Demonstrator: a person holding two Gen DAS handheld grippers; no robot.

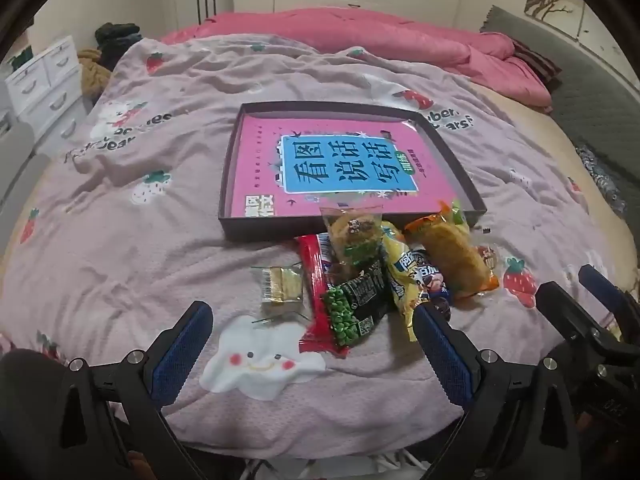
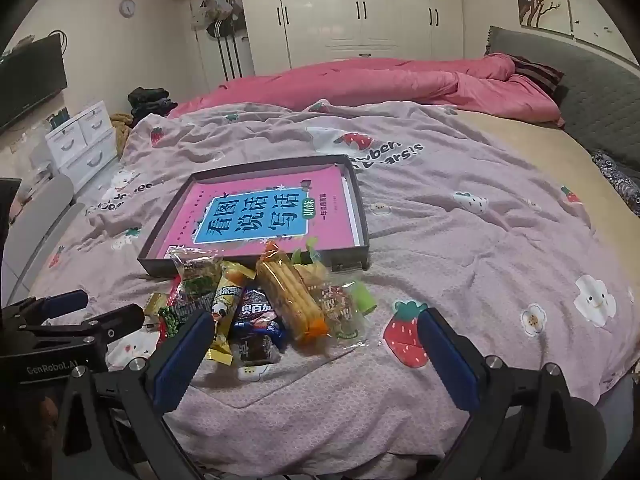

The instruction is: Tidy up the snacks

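A heap of snack packets lies on the bed just in front of a shallow dark box (image 1: 456,152) (image 2: 362,216) with a pink book (image 1: 332,164) (image 2: 264,216) inside. The heap holds an orange biscuit packet (image 1: 452,256) (image 2: 290,296), a green pea packet (image 1: 352,304), a red packet (image 1: 316,280), a yellow packet (image 1: 396,276) (image 2: 226,300) and a small gold packet (image 1: 280,288). My left gripper (image 1: 314,320) is open and empty just short of the heap. My right gripper (image 2: 316,328) is open and empty at the heap's near side.
The bed has a rumpled lilac strawberry blanket (image 1: 120,240) (image 2: 480,240) and a pink duvet (image 1: 360,36) (image 2: 380,80) at the back. White drawers (image 1: 44,84) (image 2: 84,140) stand left. A grey headboard (image 2: 580,92) runs along the right.
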